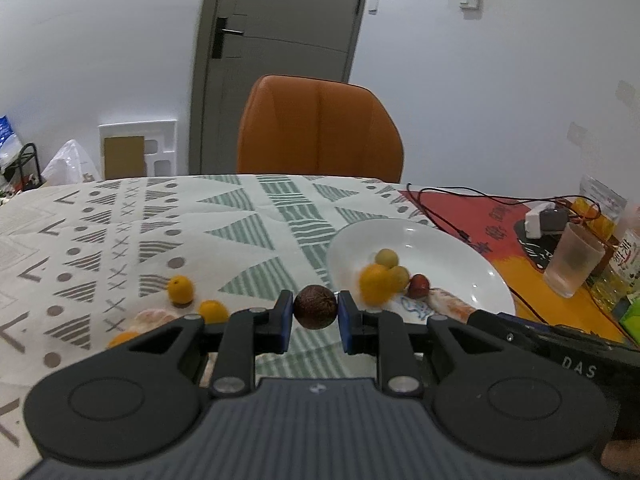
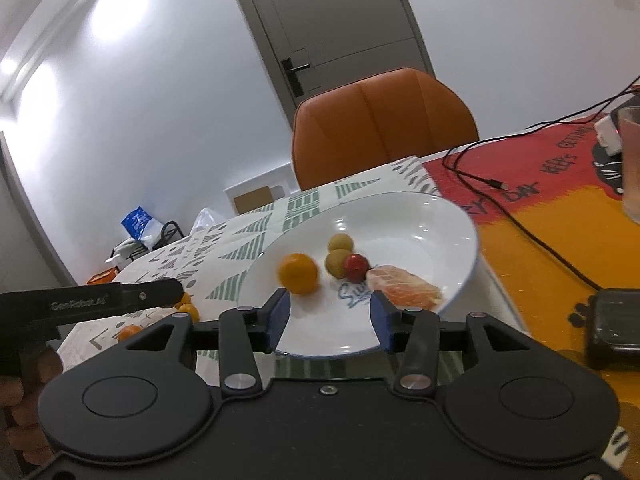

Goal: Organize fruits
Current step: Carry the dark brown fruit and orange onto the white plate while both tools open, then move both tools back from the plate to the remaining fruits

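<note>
A dark brown, rough-skinned round fruit point(image 1: 315, 306) is clamped between the blue pads of the left hand-held gripper point(image 1: 314, 316), held above the patterned tabletop point(image 1: 240, 216), just left of the white plate point(image 2: 420, 216); on the plate are seen an orange point(image 2: 298, 273), blurred, two green-yellow fruits point(image 2: 340, 243), a small red fruit point(image 2: 356, 267) and a peeled segment point(image 2: 404, 291), all close together; the right hand-held gripper point(image 2: 330, 316) is held w/ jaws apart and nothing between them, over the plate's near rim, orange just beyond its left pad; three small oranges point(image 1: 180, 289) and a pale peeled piece point(image 1: 154, 317) lie on the cloth left of the left gripper, partly hidden by it; blue print on the plate is partly covered, not legible.
</note>
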Demonstrator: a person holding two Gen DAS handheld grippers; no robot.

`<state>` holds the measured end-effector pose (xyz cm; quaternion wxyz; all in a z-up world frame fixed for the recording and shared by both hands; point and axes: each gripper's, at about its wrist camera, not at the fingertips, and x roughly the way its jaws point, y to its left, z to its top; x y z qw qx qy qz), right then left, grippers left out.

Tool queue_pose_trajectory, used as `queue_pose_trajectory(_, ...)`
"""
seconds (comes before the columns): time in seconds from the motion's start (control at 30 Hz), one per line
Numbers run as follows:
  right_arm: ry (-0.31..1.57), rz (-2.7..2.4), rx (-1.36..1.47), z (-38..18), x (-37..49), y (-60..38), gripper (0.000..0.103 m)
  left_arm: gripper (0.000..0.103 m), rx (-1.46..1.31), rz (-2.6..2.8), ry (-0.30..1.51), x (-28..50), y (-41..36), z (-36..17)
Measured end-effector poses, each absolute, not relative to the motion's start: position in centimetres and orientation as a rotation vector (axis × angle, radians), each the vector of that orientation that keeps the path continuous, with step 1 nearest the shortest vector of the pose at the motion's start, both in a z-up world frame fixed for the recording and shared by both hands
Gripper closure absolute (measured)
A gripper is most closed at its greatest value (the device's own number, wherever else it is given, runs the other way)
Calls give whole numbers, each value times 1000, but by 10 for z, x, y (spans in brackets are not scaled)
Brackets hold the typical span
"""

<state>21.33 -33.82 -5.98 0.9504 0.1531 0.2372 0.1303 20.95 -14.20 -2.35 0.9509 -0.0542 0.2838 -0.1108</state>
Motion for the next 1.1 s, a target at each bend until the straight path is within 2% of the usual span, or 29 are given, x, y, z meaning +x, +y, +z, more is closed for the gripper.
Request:
queue_pose_trajectory(0.7, 468, 238, 338, -58, 194, -361, 58, 80, -76, -316, 542, 222, -192, -11)
queue_pose_trajectory(0.9, 477, 243, 341, -60, 196, -359, 58, 64, -67, -299, 547, 217, -187, -10)
queue_pose_trajectory(0.97, 480, 245, 340, -60, 197, -357, 56, 50, -77, -264, 545, 215, -179, -11)
queue_pose_trajectory(1.1, 474, 247, 331, -58, 195, -352, 49, 33, -90, -192, 547, 213, -162, -12)
